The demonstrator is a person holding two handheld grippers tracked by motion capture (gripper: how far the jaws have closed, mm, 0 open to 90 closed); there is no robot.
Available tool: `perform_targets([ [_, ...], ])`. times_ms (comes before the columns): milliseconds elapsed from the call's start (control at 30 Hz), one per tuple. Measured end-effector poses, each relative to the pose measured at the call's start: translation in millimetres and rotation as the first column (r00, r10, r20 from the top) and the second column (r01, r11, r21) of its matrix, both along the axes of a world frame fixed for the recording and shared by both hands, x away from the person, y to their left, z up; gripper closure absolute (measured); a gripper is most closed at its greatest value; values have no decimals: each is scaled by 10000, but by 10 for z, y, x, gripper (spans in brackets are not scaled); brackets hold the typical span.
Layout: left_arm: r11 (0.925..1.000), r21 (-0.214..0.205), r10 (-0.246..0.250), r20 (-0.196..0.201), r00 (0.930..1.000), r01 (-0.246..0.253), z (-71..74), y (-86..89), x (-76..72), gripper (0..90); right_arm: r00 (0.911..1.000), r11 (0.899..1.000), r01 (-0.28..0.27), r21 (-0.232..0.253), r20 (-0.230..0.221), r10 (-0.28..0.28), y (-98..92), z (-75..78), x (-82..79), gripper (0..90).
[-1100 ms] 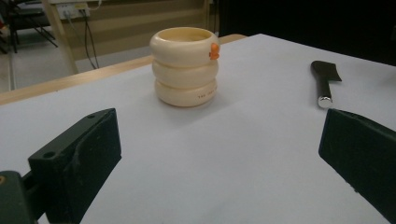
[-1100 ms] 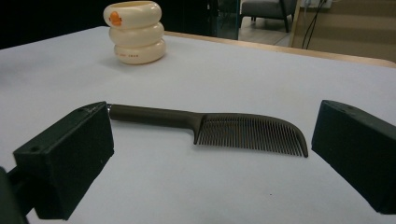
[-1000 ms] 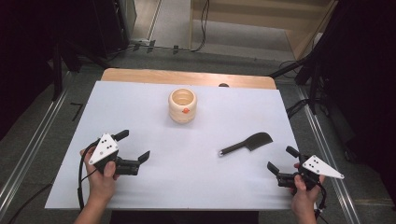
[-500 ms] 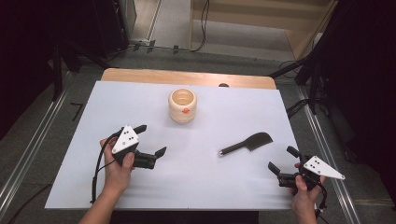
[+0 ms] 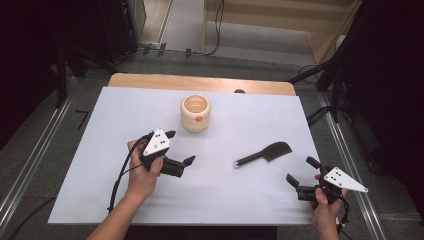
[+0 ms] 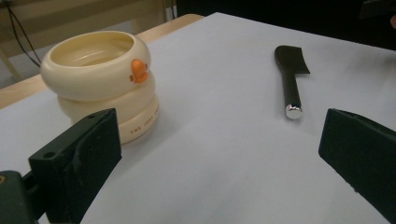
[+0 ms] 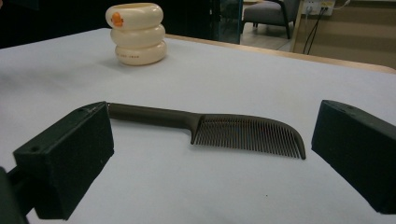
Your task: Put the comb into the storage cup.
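Right gripper view: dark fine-toothed comb [image 7: 233,129]

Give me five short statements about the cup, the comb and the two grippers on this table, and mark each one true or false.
1. The cream cup stands upright with its opening facing up. True.
2. The dark comb is inside the cup. False: it lies flat on the white table, apart from the cup.
3. The left gripper is shut on the cup. False: its jaws are open and hold nothing.
4. The right gripper is open, with the comb lying ahead of it. True.
5. The cup has an orange beak-like mark on its side. True.
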State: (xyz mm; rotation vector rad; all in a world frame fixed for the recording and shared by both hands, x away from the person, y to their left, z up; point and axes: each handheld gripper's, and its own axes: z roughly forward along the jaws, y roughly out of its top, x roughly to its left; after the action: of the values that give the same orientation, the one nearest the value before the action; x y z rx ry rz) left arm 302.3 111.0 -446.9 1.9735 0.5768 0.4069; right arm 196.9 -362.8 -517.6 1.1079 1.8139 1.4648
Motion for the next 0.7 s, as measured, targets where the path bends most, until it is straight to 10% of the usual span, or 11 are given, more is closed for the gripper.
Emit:
perform_targets([
  [700, 9911, 788, -1032, -581, 9930, 1077, -117, -706, 196, 0, 9999, 9997, -154, -212, 1, 154, 18, -5, 11, 0],
])
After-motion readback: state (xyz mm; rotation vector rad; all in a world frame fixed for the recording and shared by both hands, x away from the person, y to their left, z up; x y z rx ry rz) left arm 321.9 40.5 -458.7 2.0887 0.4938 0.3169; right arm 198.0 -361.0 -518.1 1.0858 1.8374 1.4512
